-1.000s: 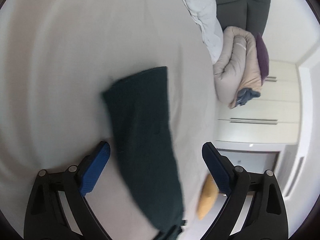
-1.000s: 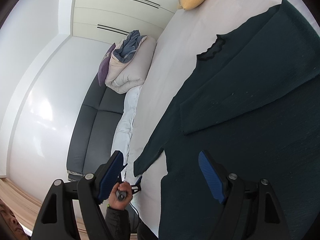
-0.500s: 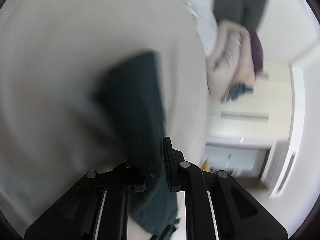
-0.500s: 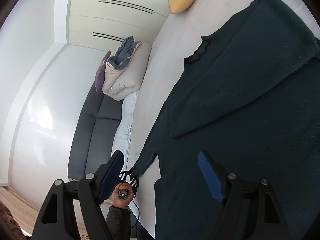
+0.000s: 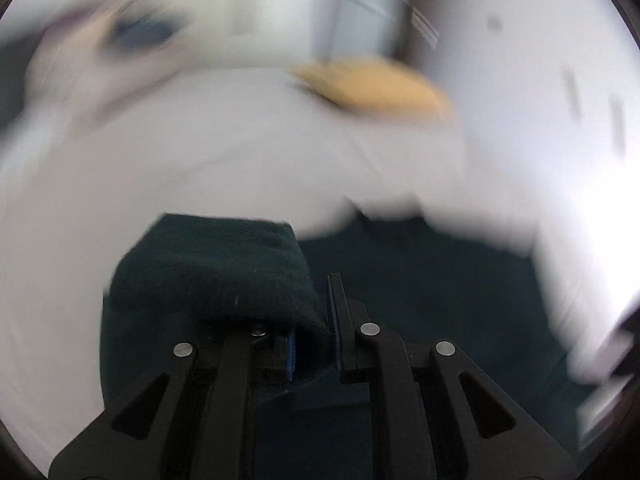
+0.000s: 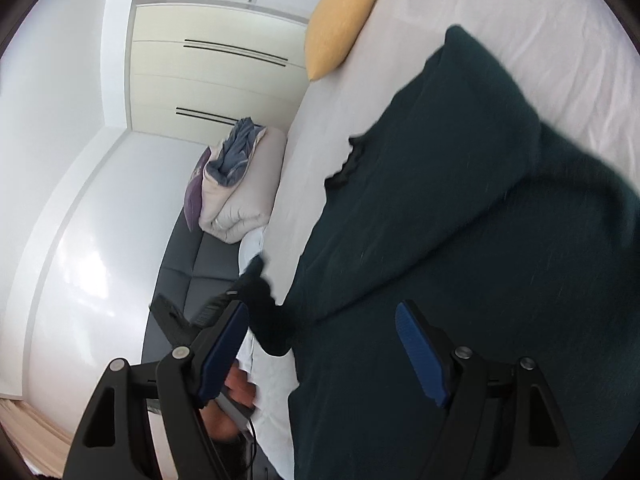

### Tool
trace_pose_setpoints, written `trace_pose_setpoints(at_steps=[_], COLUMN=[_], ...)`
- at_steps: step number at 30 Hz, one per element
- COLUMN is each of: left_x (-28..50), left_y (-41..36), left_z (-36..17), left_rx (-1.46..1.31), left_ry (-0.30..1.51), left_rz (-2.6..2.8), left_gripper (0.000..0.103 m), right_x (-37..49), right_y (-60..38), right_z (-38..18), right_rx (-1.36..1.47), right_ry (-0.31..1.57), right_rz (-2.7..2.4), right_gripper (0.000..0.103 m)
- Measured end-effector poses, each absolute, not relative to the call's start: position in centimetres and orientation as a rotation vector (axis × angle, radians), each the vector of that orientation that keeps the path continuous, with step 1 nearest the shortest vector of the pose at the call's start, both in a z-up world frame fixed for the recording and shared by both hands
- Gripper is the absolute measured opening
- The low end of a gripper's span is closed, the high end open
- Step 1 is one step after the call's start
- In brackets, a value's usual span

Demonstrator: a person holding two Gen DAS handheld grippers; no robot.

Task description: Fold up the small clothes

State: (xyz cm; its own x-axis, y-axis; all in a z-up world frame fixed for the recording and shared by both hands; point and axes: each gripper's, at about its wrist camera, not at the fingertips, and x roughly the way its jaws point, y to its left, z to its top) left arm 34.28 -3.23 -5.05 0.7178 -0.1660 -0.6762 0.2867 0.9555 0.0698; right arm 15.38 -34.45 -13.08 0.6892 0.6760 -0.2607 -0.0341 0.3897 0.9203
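A dark green sweater point(image 6: 440, 240) lies spread on the white bed sheet point(image 6: 500, 12), with one sleeve folded across its body. My left gripper point(image 5: 314, 336) is shut on the other sleeve point(image 5: 208, 264), whose cuff end drapes over the left finger. The left wrist view is blurred by motion. In the right wrist view the left gripper point(image 6: 216, 304) holds that sleeve point(image 6: 264, 312) raised at the bed's left edge. My right gripper point(image 6: 320, 344) is open, low over the sweater's side, with cloth beneath its fingers but none pinched.
A yellow pillow point(image 6: 340, 20) lies at the head of the bed. A folded duvet pile point(image 6: 240, 192) sits on a dark sofa point(image 6: 188, 264) along the bed's left side. Cream wardrobe doors point(image 6: 200, 72) stand behind. A hand point(image 6: 236, 392) shows below the right gripper's left finger.
The left gripper closed on the sleeve, lifted it and swung round toward the sweater's body. The right gripper, still open, moved closer and lower over the sweater.
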Motion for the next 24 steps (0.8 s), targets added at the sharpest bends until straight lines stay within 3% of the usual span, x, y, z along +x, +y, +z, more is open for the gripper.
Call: trace_pose_setpoints(at_steps=[3, 9, 21, 24], left_x=[32.6, 30.3, 27.2, 27.3], left_y=[-10.2, -12.0, -10.0, -9.0], left_z=[-10.4, -13.6, -13.1, -13.0], left_rx=[0.48, 0.605, 0.468, 0.412], left_ry=[0.73, 0.667, 0.681, 0.682], left_rz=[-0.245, -0.234, -0.283, -0.299], left_gripper=[0.012, 0.012, 0.013, 0.013], right_x=[17.4, 21.7, 30.8, 32.6], right_y=[-34.8, -33.5, -27.8, -25.8], right_z=[-12.7, -12.9, -13.8, -14.9], right_rx=[1.063, 1.014, 1.004, 0.944], right_ry=[0.717, 0.809, 1.004, 1.09], right_rz=[0.498, 0.514, 0.512, 0.476], right_gripper=[0.079, 0.079, 0.079, 0.073])
